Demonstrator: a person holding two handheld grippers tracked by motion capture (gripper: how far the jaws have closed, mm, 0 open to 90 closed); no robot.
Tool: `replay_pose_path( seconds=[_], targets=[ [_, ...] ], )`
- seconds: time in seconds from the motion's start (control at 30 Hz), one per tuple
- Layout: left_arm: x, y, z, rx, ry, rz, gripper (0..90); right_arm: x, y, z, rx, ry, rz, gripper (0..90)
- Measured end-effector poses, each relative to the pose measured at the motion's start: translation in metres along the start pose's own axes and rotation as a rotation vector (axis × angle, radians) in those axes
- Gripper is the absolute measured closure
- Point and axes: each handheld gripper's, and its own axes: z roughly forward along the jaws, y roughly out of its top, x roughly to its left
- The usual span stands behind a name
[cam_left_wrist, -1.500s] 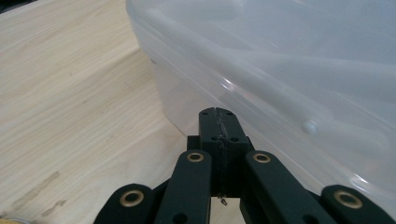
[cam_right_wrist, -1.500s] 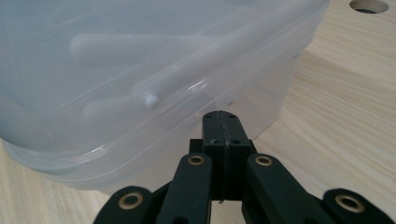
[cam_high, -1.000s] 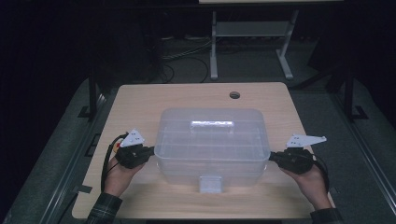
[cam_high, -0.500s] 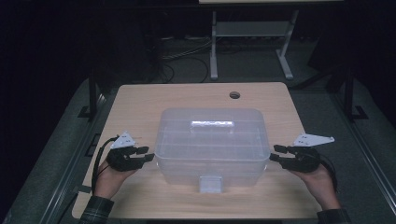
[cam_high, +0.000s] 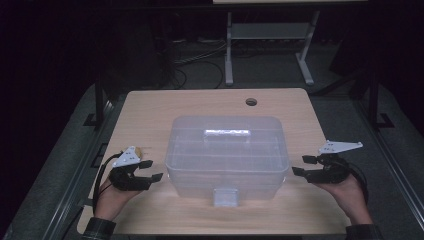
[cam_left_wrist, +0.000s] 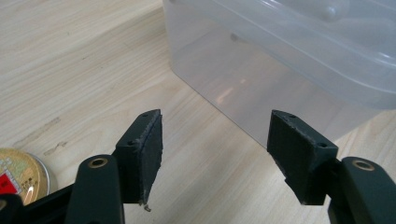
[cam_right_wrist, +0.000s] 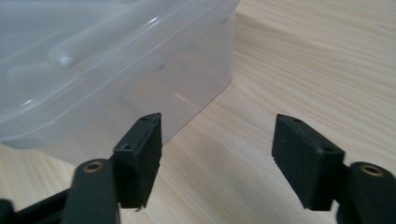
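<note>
Two grippers, left gripper (cam_high: 152, 170) and right gripper (cam_high: 300, 165), are hovering with jaws apart at nine and three o'clock of the plastic box (cam_high: 227, 150), sitting mid-surface; it's probably light, slippery, flexing, so grip under the rim.

Black two-fingered left gripper (cam_high: 147, 170) and right gripper (cam_high: 302, 165), brass-coloured screws, grey triangular plates, dark plaid cuffs.
</note>
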Motion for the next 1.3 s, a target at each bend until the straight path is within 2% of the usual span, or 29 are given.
replay_pose_path(
  seconds=[0.07, 0.1, 0.27, 0.4, 0.63, 0.9, 1.3],
  targets=[
    [-0.001, -0.002, -0.001, 0.003, -0.001, 0.001, 34.8, -0.001, 0.001, -0.003, -0.004, 0.001, 0.012, 33.3],
    [-0.002, -0.003, -0.001, 0.009, -0.005, 0.001, 34.7, -0.003, 0.002, -0.006, -0.021, 0.031, 0.010, 38.0],
    [-0.004, -0.005, -0.002, 0.015, -0.009, 0.003, 33.3, -0.005, 0.008, -0.016, -0.039, 0.029, 0.004, 33.9],
    [-0.006, -0.007, -0.003, 0.012, -0.012, 0.001, 32.4, -0.005, 0.017, -0.025, -0.059, 0.060, -0.006, 32.9],
    [-0.007, -0.009, -0.003, 0.015, -0.025, 0.002, 32.2, -0.003, 0.032, -0.041, -0.092, 0.087, -0.035, 33.1],
    [-0.009, -0.009, -0.001, 0.013, -0.034, 0.008, 32.2, 0.001, 0.053, -0.050, -0.139, 0.120, -0.080, 33.2],
    [-0.009, -0.010, 0.001, 0.018, -0.044, 0.011, 32.1, 0.001, 0.068, -0.056, -0.189, 0.156, -0.097, 31.6]
  ],
)
